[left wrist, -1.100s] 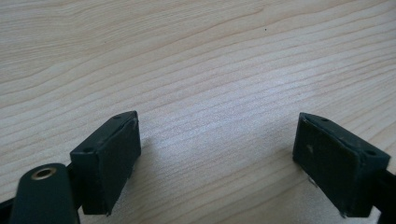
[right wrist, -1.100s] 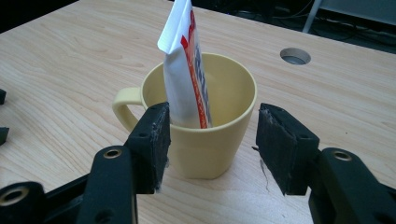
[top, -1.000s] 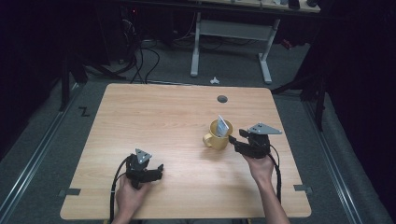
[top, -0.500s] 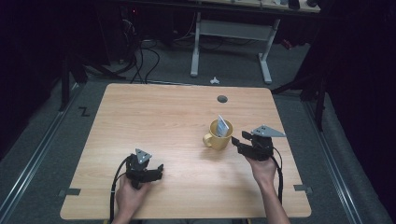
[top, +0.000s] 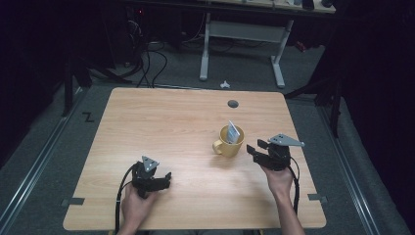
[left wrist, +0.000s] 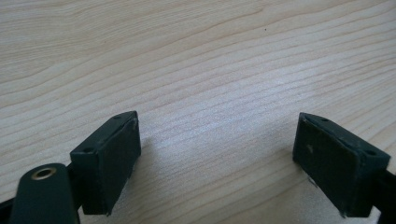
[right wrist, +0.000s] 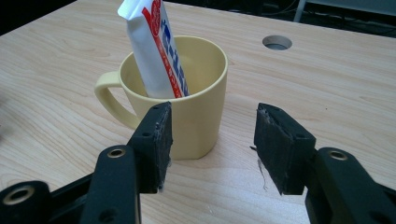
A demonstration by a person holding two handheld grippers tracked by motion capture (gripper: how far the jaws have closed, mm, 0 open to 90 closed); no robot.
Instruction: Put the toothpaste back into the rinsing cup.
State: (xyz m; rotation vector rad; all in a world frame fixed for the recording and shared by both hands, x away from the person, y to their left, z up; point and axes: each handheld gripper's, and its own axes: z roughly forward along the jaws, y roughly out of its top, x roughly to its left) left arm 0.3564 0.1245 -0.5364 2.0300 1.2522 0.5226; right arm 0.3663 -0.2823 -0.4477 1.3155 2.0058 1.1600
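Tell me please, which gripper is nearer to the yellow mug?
The right gripper: it sits just beside the yellow mug, jaws apart and empty. The left gripper rests far off, near the table's front edge.

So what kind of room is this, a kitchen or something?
Probably a lab or workshop, not a kitchen. A bare light wooden table stands on grey carpet, black cables trail over the floor behind it, and a white-legged metal workbench stands beyond. The yellow mug is the one homely thing.

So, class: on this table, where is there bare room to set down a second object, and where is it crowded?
Free: the far-left stretch of the table, and the middle between the left gripper and the yellow mug. Crowded: the right side, where the right gripper, jaws apart and just closing, sits close beside the mug holding the tube.
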